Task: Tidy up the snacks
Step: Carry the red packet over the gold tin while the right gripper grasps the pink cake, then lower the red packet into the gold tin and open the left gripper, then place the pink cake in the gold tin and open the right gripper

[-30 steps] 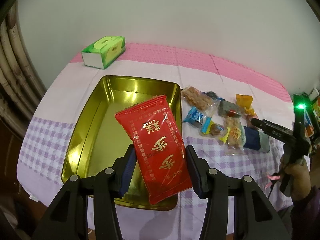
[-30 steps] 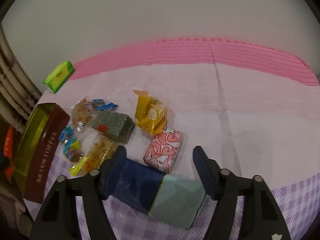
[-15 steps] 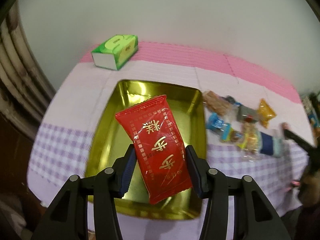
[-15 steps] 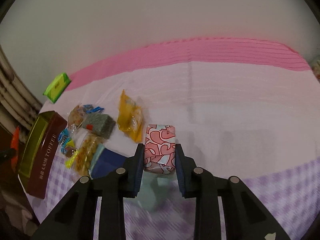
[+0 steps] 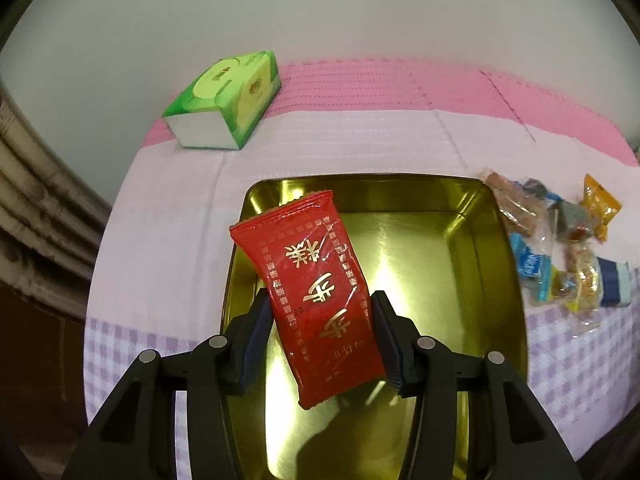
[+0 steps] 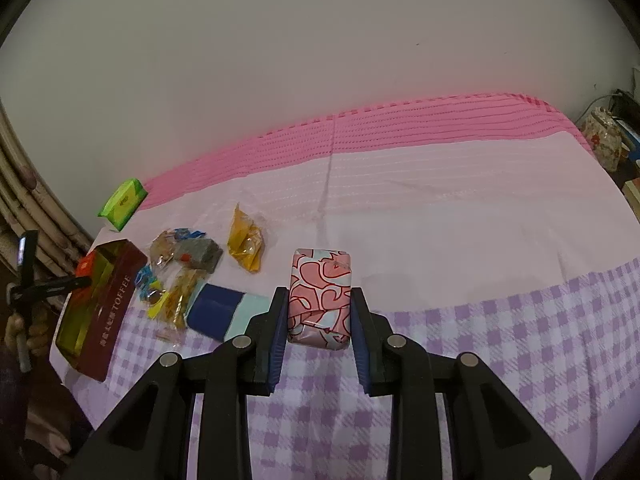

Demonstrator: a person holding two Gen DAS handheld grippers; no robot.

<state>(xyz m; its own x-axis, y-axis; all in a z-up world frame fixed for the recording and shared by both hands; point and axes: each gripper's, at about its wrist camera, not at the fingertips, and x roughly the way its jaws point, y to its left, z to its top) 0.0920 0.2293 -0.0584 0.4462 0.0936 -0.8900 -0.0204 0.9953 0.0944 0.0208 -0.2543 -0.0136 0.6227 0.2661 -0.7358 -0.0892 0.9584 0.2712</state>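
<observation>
My left hand-held gripper [image 5: 320, 336] is clamped on the red packet [image 5: 316, 296], held above the gold tin [image 5: 500, 280], which looks bare inside, so I judge nothing is sorted yet. My right hand-held gripper [image 6: 319, 320] is closed on the pink heart-print snack [image 6: 320, 296], near the middle of the desk [image 6: 440, 220]. The other snacks [image 6: 188, 276] lie loose just right of the tin, all left to move
</observation>
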